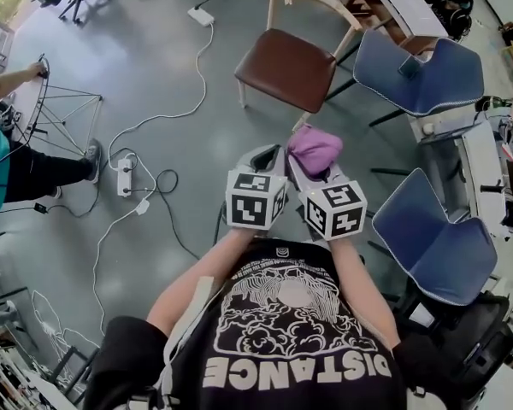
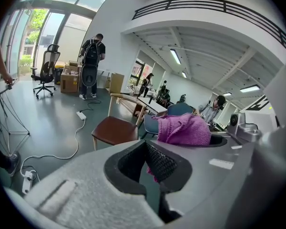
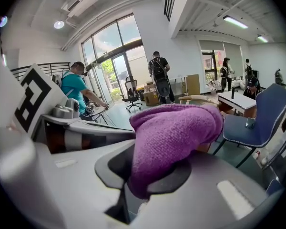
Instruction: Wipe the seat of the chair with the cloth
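A wooden chair with a brown seat (image 1: 289,67) stands on the grey floor ahead of me; it also shows in the left gripper view as the chair (image 2: 115,129). My right gripper (image 1: 312,167) is shut on a bunched purple cloth (image 1: 315,149), which fills the right gripper view as the cloth (image 3: 174,137) and sits at the right of the left gripper view as the cloth (image 2: 185,129). My left gripper (image 1: 268,162) is held close beside the right one, jaws shut with nothing between them. Both grippers hover well short of the chair.
Two blue chairs (image 1: 419,73) (image 1: 436,233) stand to the right beside white desks (image 1: 402,2). White cables and a power strip (image 1: 125,176) lie on the floor at left. A person in teal (image 1: 0,161) sits at far left by a wire stand (image 1: 64,109).
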A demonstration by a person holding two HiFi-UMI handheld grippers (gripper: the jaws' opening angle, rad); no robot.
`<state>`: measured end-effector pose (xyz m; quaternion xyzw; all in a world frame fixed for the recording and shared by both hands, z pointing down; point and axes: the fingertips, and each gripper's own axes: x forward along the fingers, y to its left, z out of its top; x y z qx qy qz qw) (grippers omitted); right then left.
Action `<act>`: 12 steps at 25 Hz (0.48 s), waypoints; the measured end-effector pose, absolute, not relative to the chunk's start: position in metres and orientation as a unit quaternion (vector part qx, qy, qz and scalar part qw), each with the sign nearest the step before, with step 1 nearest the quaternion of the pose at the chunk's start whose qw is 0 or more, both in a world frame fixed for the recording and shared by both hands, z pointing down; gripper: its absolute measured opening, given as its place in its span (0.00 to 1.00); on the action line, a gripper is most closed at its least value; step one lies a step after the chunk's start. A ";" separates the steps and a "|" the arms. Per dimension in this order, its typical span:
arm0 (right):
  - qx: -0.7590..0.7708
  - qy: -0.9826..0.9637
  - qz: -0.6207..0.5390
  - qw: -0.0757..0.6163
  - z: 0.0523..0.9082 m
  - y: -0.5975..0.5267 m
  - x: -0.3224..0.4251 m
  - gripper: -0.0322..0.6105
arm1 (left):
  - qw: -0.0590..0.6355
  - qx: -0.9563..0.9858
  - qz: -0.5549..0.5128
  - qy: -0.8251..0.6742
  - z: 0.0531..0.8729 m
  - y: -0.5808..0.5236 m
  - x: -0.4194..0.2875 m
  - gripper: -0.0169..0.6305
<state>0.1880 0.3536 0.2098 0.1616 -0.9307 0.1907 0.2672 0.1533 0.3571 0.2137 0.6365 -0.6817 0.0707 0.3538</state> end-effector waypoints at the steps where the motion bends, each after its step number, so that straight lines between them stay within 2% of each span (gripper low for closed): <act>1: 0.163 -0.931 0.190 0.266 0.209 0.352 0.181 0.15 | 0.353 0.637 0.069 -0.682 0.213 0.356 0.145 0.02; 12: 0.148 -0.939 0.172 0.260 0.206 0.337 0.122 0.15 | 0.352 0.628 0.063 -0.691 0.215 0.343 0.086 0.02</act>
